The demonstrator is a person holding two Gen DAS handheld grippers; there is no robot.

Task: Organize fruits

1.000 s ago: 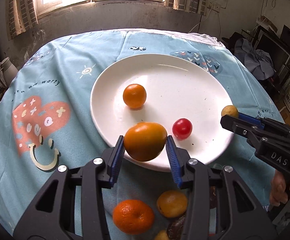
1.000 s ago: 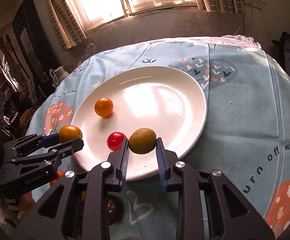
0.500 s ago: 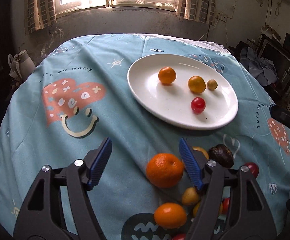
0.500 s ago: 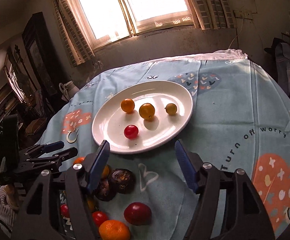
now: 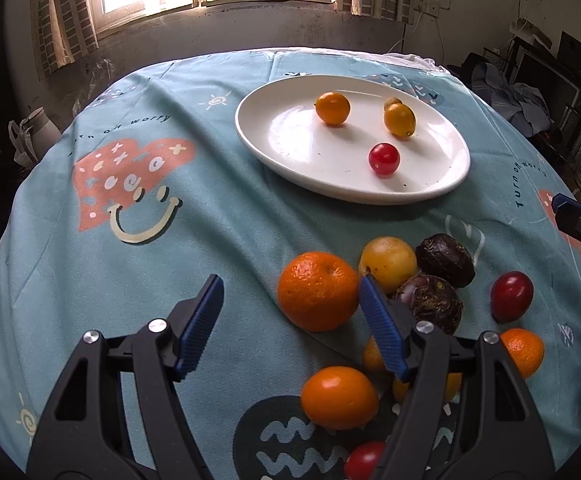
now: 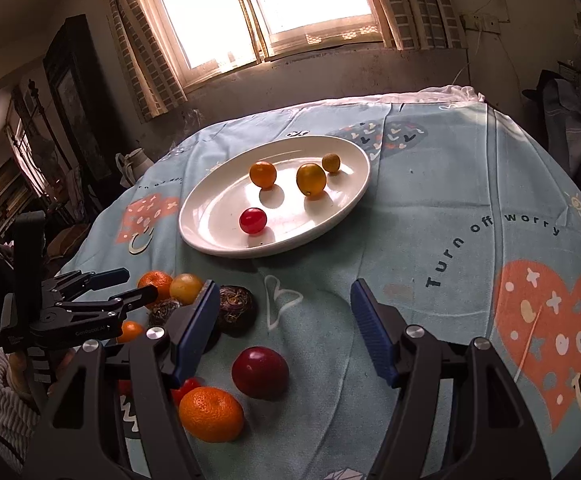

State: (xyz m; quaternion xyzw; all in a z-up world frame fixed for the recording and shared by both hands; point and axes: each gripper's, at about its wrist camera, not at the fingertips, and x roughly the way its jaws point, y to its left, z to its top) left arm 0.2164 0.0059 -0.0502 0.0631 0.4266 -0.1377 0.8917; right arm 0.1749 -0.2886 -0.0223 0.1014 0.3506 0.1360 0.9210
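Note:
A white plate (image 5: 258, 148) at the far side of the blue cloth holds a small orange (image 5: 332, 108), a yellow-orange fruit (image 5: 399, 119), a small greenish fruit (image 5: 392, 101) and a red cherry tomato (image 5: 384, 158). Nearer lies a pile of fruit. My left gripper (image 5: 290, 284) hovers over it with its jaws opening. A large mandarin (image 5: 316, 296) sits between the pads, untouched. My right gripper (image 6: 284, 286) is open with bare cloth between its fingers. A red plum (image 6: 260, 372) and a mandarin (image 6: 211, 414) lie just below it.
The pile also holds a yellow plum (image 5: 387, 264), two dark passion fruits (image 5: 445, 260), more mandarins (image 5: 338, 396) and small tomatoes. A white jug (image 6: 134, 162) stands beyond the table's left edge. Clutter fills the room on the right. A striped sleeve (image 6: 6, 392) shows at lower left.
Both grippers let go of their fruits on the plate, opened, and drew back toward the near pile. The yellow-orange fruit and the small greenish one now rest on the plate.

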